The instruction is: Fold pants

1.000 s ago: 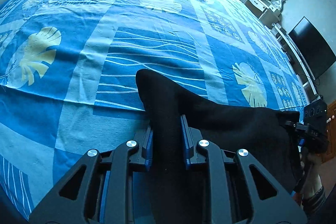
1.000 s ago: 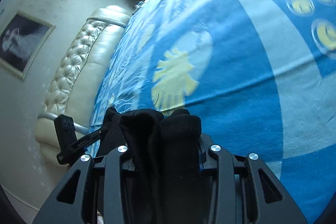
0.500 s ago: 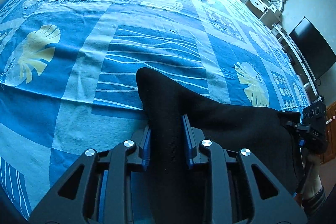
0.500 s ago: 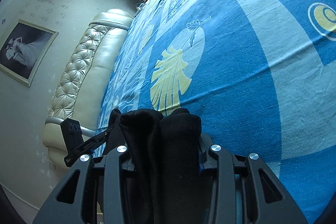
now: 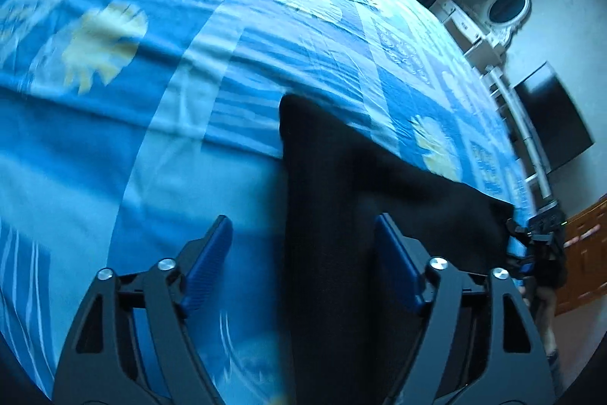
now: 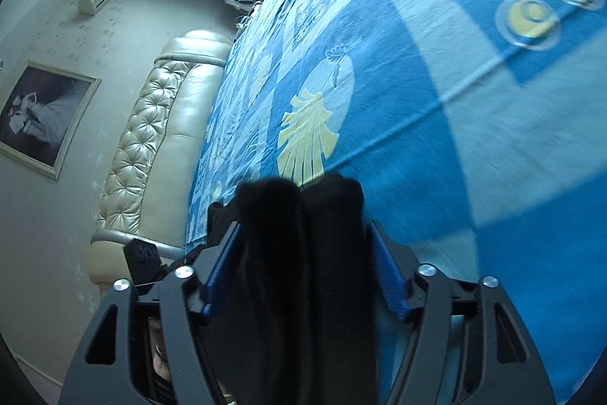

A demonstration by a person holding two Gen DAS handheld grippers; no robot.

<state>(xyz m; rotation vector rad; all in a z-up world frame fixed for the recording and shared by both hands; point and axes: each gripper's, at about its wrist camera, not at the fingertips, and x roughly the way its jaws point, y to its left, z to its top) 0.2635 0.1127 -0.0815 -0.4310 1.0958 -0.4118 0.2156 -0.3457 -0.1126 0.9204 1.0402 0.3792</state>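
A blue patterned bedspread (image 5: 159,154) covers the bed, with a padded cream headboard (image 6: 151,139) on my right camera. The black pants (image 5: 341,200) lie on it, stretched between both tools. My left tongs (image 5: 303,245) stand wide, pads clear of the cloth running between them. My right tongs (image 6: 303,245) are parted too, bunched fabric filling the gap.

The left wrist view was motion-blurred, smearing the pale leaf prints on the blue patterned bedsheet (image 5: 159,124). The black fabric pants (image 5: 334,215) ran off the bottom edge in both views, their full shape hidden. The far black two-finger gripper (image 5: 538,234) was too small and blurred to tell its jaws.
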